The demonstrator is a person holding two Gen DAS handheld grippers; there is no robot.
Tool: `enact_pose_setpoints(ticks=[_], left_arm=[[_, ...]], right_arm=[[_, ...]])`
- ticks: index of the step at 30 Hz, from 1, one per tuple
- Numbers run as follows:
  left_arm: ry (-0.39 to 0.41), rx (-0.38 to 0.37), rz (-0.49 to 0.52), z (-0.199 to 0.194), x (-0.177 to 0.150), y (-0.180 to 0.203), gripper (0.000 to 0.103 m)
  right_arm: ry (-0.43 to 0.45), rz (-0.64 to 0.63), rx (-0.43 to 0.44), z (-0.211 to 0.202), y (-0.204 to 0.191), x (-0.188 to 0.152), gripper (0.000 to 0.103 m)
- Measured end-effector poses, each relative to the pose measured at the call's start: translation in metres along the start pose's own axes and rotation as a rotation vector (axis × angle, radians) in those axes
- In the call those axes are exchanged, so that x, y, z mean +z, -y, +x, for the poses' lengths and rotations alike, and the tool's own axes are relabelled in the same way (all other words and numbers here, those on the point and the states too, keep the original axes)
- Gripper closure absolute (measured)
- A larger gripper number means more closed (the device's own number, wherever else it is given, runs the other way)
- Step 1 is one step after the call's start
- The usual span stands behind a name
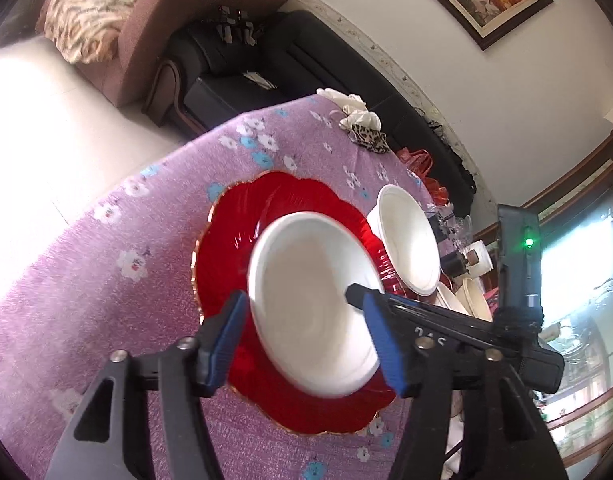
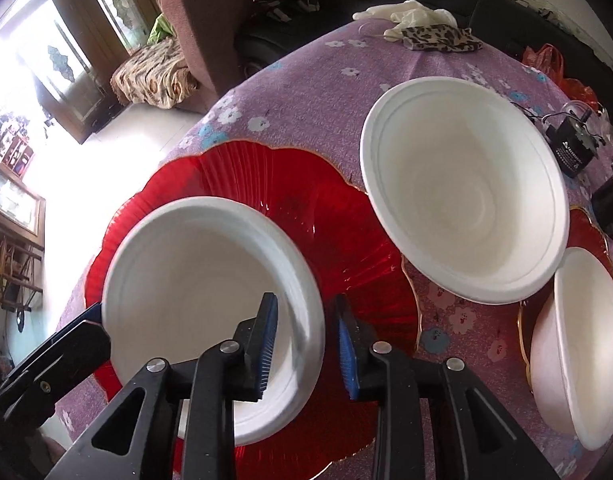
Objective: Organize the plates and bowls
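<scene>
Left gripper [image 1: 306, 336] spread, straddling the bowl [image 1: 314, 312] on the red plate [image 1: 222, 248] — bowl looks set down. Right gripper [image 2: 306, 344] spans its rim, pads apart — not pinching. Second bowl [image 2: 462, 188] far right on the surface [image 2: 306, 92].

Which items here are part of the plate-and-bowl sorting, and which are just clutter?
Job items:
- white bowl on the red plate
- second white bowl on the tablecloth
- third white bowl at the right edge, on another red plate

Clutter:
- leopard-print cloth
- white gloves
- black adapter
</scene>
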State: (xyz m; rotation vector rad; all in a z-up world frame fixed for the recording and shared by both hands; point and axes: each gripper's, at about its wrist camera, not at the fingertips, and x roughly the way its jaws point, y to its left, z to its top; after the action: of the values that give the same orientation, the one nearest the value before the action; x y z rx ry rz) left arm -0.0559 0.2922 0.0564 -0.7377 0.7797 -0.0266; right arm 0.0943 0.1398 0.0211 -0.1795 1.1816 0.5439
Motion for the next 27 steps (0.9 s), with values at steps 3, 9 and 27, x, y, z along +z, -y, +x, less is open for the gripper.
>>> enact_pose_setpoints(ticks=[3,9,27], left_arm=[[0.038,0.012,0.007,-0.013,-0.003,0.006,0.033],[0.106,0.018,0.053,-0.039,-0.016,0.028,0.025],[0.010,-0.039,0.344,-0.018,-0.098,0.130,0.018]], right_arm=[[0.054,0.000,-0.001,-0.018,-0.001,-0.006,0.072],[0.163,-0.027,-0.017,-0.069,-0.001,-0.036,0.057],[0.297,0.550,-0.114,-0.168,0.238,-0.127,0.046]])
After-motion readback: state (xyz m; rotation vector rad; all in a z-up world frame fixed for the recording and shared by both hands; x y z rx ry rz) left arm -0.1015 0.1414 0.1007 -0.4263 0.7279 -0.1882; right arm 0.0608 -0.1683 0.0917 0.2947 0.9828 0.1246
